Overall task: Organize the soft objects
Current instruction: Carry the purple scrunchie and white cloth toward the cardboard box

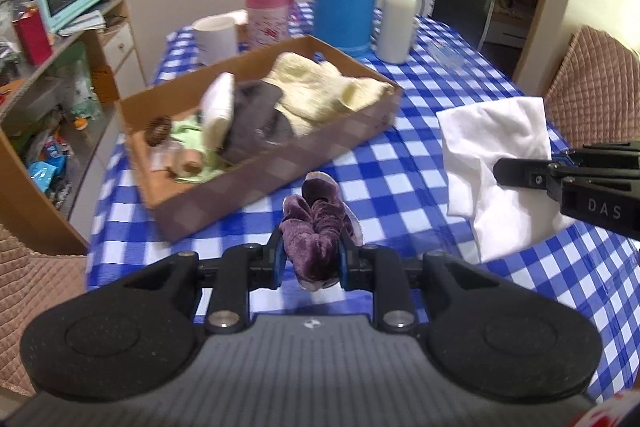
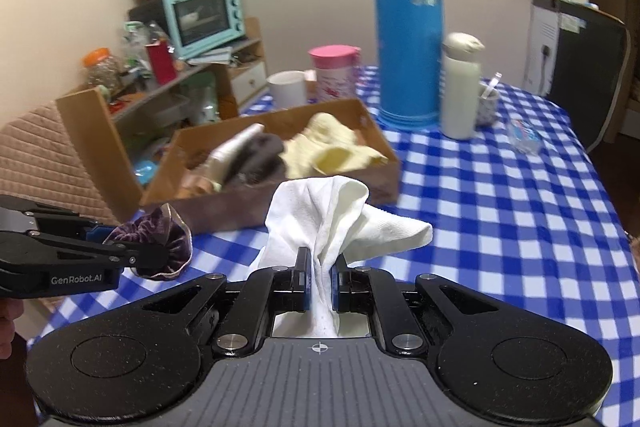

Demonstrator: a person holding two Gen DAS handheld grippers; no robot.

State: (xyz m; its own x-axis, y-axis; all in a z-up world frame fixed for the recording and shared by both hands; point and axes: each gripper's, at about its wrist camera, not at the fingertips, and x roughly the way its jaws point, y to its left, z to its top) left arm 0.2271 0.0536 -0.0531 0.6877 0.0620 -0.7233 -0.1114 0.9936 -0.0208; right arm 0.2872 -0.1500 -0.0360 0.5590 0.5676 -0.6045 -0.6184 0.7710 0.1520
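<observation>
While the left gripper (image 1: 310, 259) clamps a purple velvet scrunchie (image 1: 316, 231) above the checked tablecloth (image 1: 400, 163), the right gripper (image 2: 320, 285) pinches a bunched white cloth (image 2: 336, 211) lifted off it. Just beyond both, the cardboard box (image 1: 280, 175) holds a cream knit (image 1: 320, 87) and grey fabric (image 1: 260, 123).

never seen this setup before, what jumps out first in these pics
The tall blue thermos stands at the far side of the blue-checked tablecloth, behind a cardboard box of soft cloths. Up close, the left gripper pinches a purple velvet scrunchie, and the right gripper a white cloth.
</observation>
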